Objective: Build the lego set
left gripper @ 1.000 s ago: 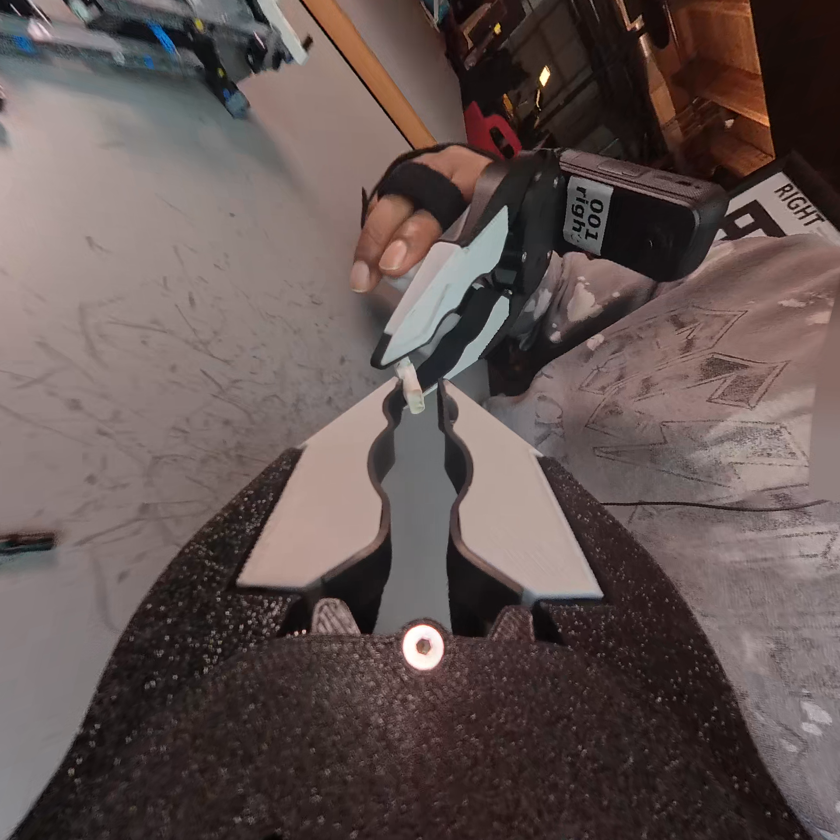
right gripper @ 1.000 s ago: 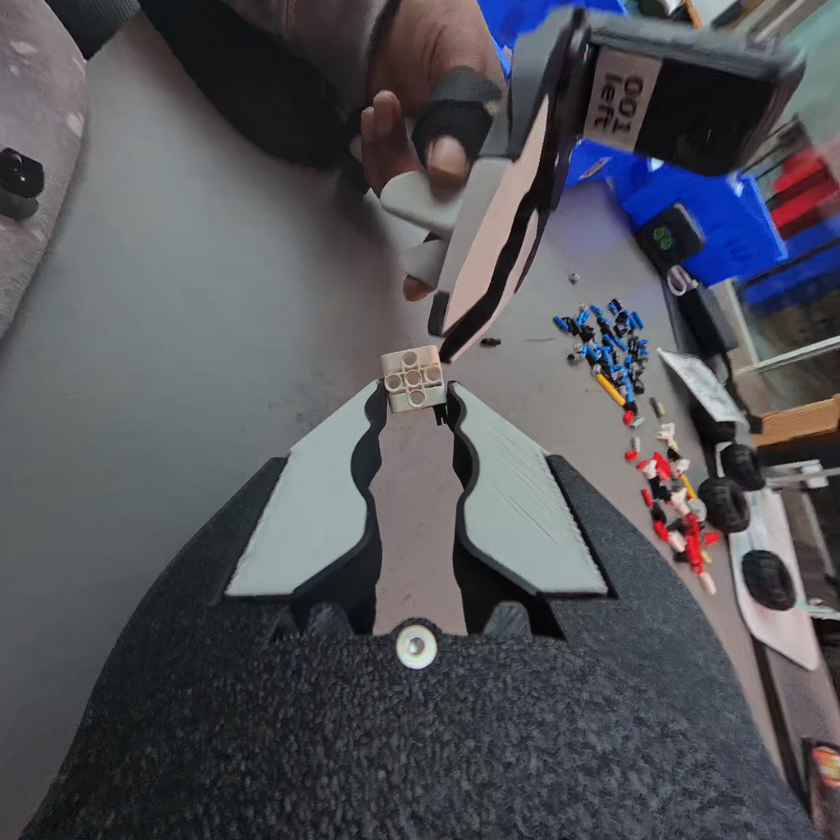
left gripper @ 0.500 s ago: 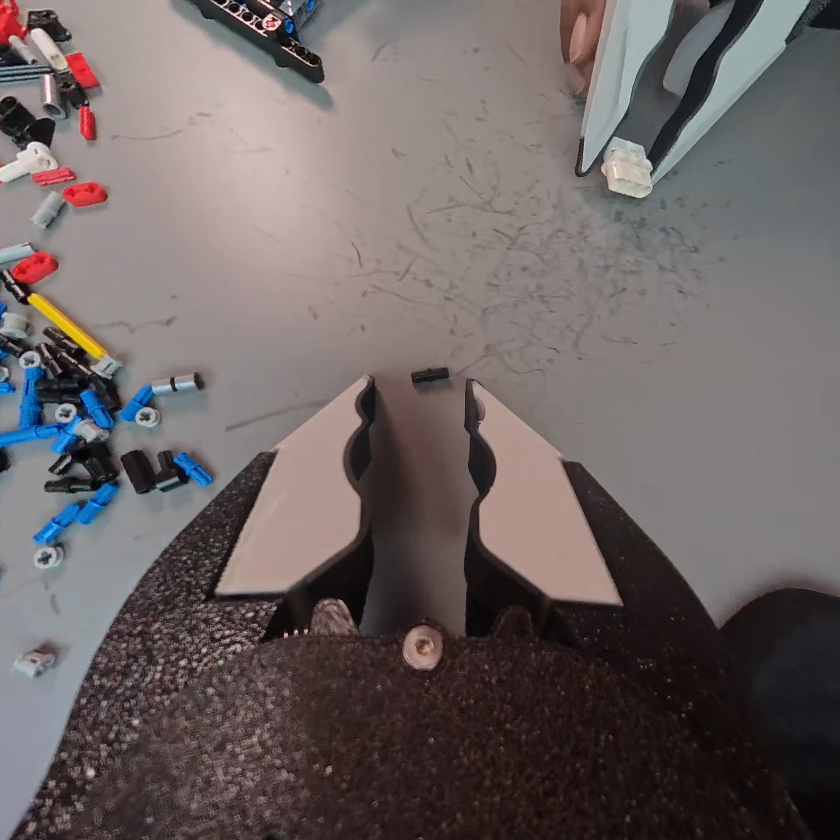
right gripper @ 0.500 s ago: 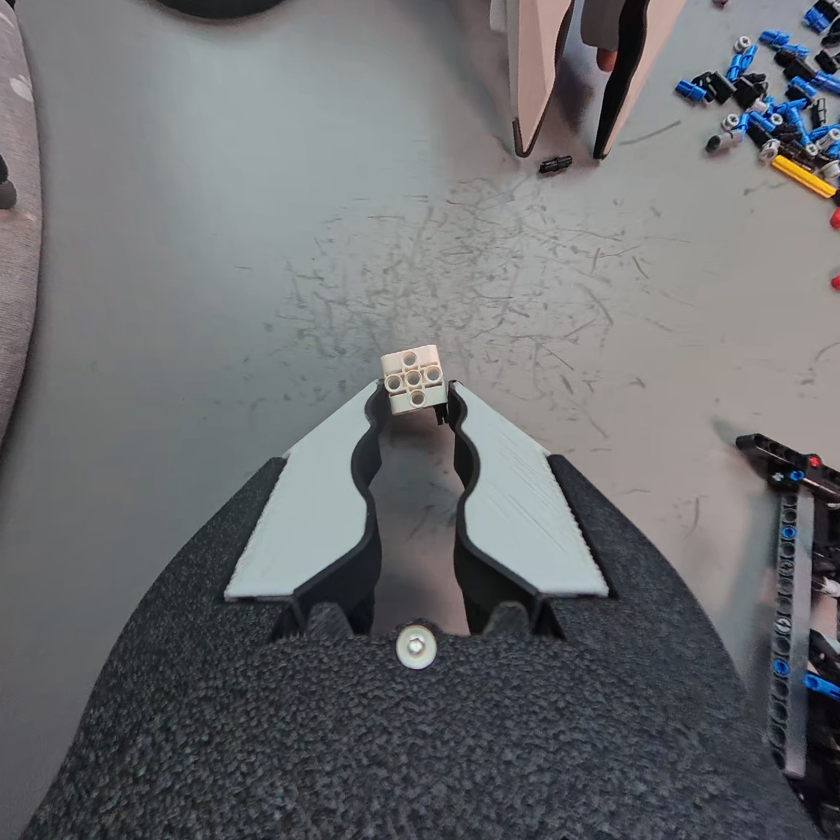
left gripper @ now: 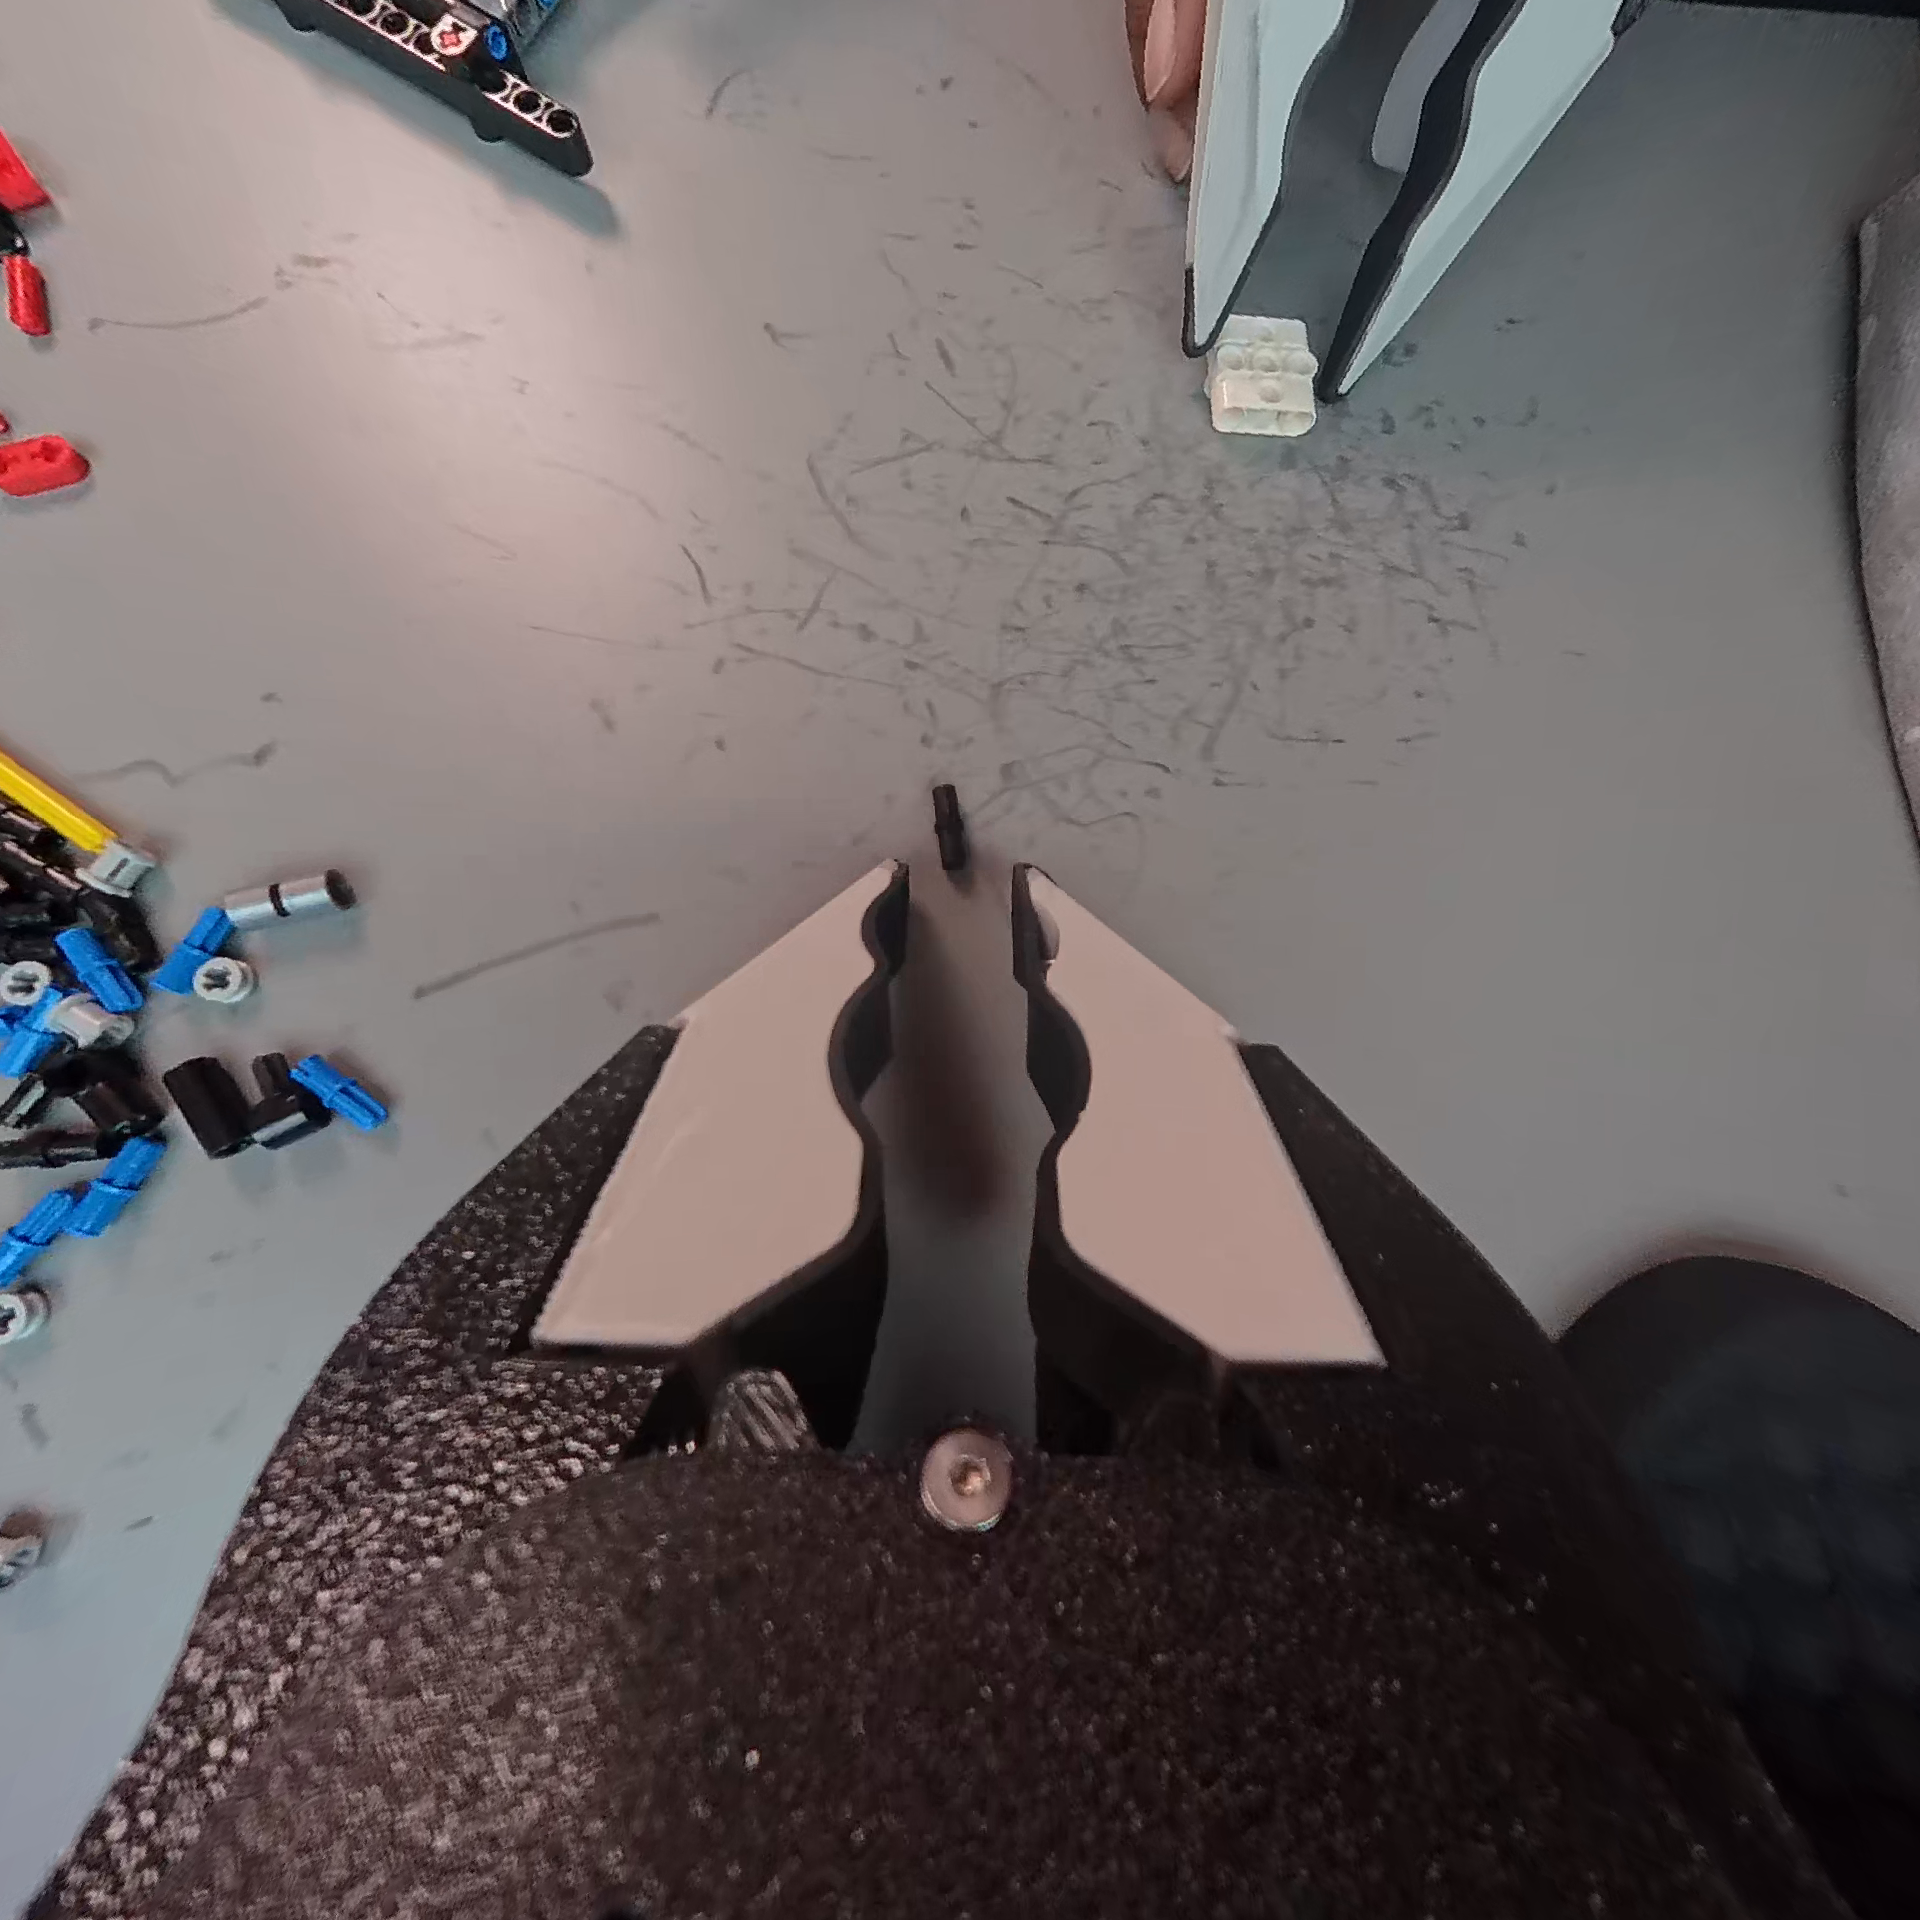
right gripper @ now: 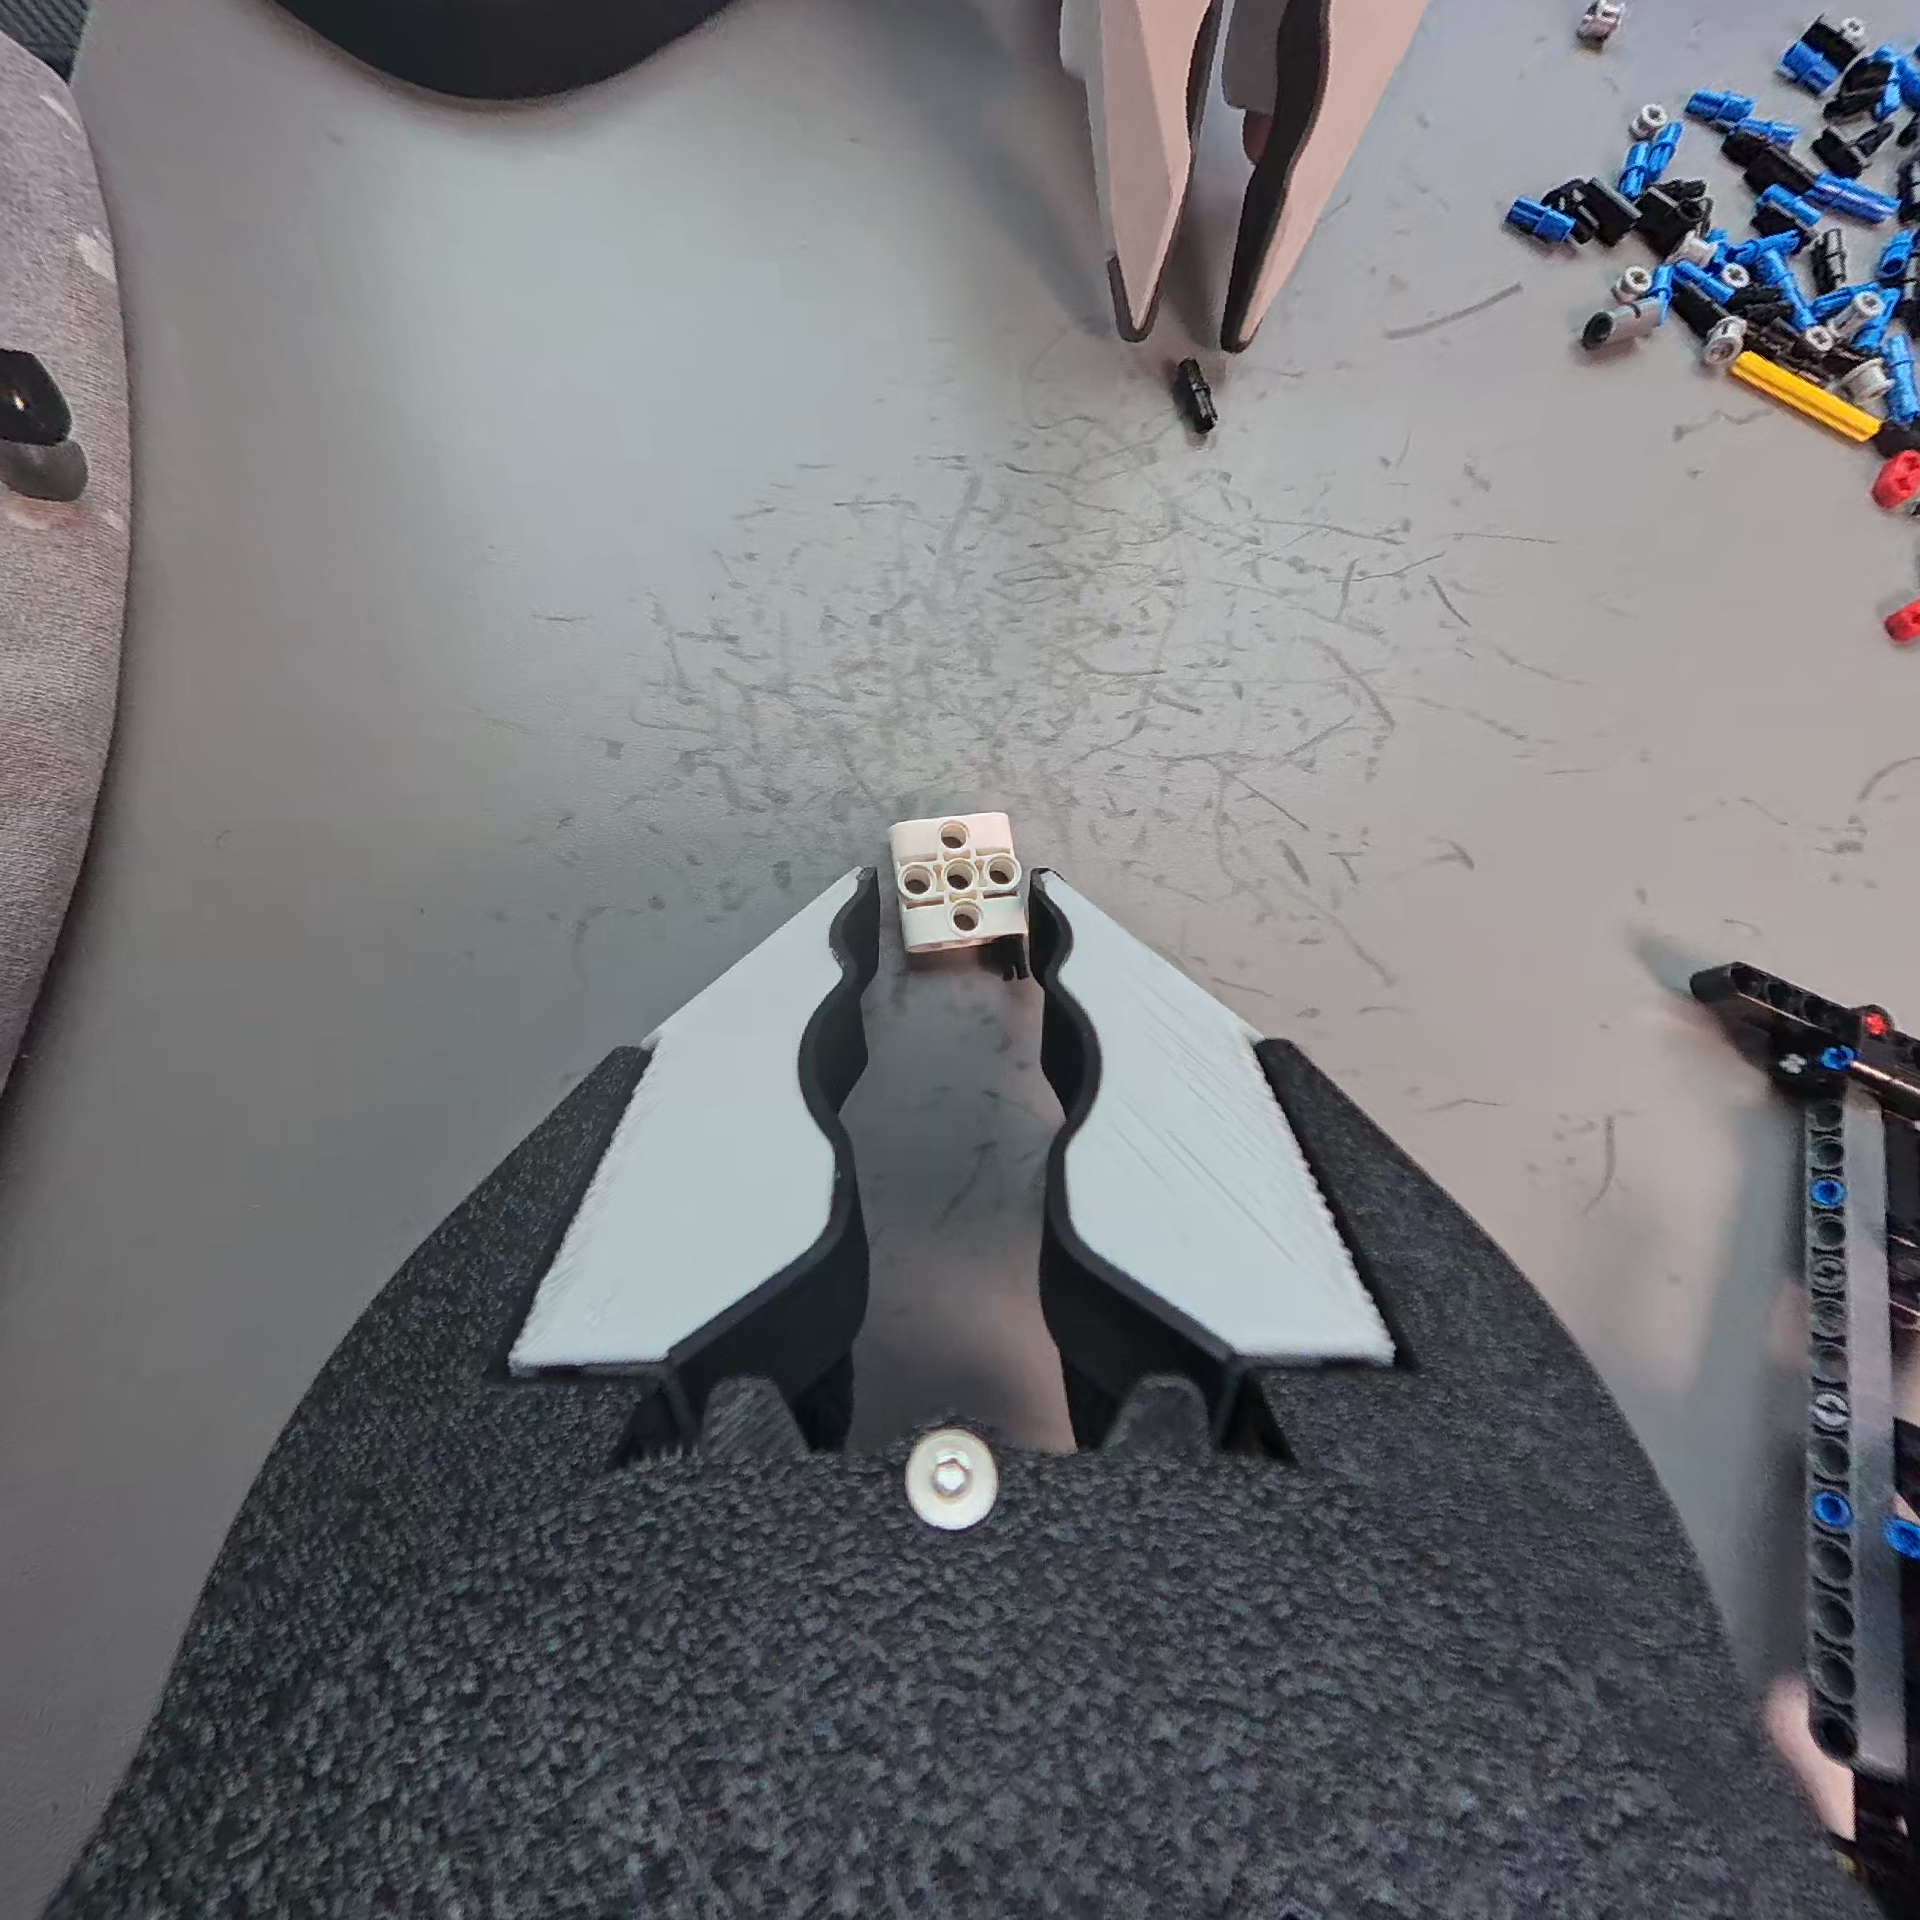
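My left gripper [left gripper: 958, 878] is open with a narrow gap, its tips low over the grey table [left gripper: 520, 582]. A small black pin [left gripper: 948, 826] lies lengthwise just ahead of the gap, untouched. My right gripper [right gripper: 951, 883] is shut on a white block with round holes [right gripper: 958, 883], held low over the table. A bit of black pin sticks out at the block's lower right. In the left wrist view the right gripper [left gripper: 1262, 364] and the block [left gripper: 1260, 387] are at top right. In the right wrist view the left gripper [right gripper: 1184, 332] is at the top, above the pin [right gripper: 1195, 393].
A pile of small blue, black and grey parts [right gripper: 1766, 229] with a yellow axle [right gripper: 1803, 395] lies beside the left gripper; it also shows in the left wrist view [left gripper: 94, 997]. A black beam assembly [right gripper: 1829, 1299] lies to the right. Grey fabric [right gripper: 52, 520] borders the table. My hands' fingertips stand some 15 cm from each other.
Both grippers came down from facing each other in the air to point at the table. In the last half second the left jaws narrowed, and the black pin now lies lengthwise before them.
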`<state>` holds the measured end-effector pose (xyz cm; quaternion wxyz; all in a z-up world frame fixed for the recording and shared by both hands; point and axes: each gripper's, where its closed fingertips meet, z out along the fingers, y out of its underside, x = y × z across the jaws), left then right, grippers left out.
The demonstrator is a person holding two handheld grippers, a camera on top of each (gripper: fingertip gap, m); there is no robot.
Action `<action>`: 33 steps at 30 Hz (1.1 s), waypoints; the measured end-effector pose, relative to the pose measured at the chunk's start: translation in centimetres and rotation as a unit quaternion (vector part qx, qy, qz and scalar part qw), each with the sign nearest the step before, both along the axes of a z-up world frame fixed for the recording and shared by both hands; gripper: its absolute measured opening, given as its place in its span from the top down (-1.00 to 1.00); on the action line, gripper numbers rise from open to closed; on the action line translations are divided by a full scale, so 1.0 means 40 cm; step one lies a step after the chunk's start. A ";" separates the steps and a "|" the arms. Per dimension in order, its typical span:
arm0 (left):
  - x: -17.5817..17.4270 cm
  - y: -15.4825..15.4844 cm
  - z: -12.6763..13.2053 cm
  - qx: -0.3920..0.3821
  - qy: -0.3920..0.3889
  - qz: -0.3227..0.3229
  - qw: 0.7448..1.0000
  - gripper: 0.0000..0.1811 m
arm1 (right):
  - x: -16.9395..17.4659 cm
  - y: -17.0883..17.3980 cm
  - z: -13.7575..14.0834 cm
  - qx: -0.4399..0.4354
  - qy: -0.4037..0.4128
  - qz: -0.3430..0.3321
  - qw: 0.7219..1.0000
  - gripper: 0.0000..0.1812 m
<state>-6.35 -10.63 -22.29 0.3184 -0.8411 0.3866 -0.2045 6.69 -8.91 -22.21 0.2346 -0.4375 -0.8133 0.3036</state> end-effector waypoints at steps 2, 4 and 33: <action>0.005 0.008 -0.005 0.002 0.011 0.004 1.000 0.78 | 0.001 0.002 0.000 0.001 0.002 -0.003 1.000 0.69; 0.008 0.018 -0.007 0.005 0.019 0.013 1.000 0.82 | 0.002 0.004 0.001 0.001 0.004 -0.005 1.000 0.69; 0.282 0.014 -0.008 0.020 0.001 0.011 1.000 0.97 | -0.001 -0.008 -0.005 -0.011 -0.028 0.016 0.999 0.75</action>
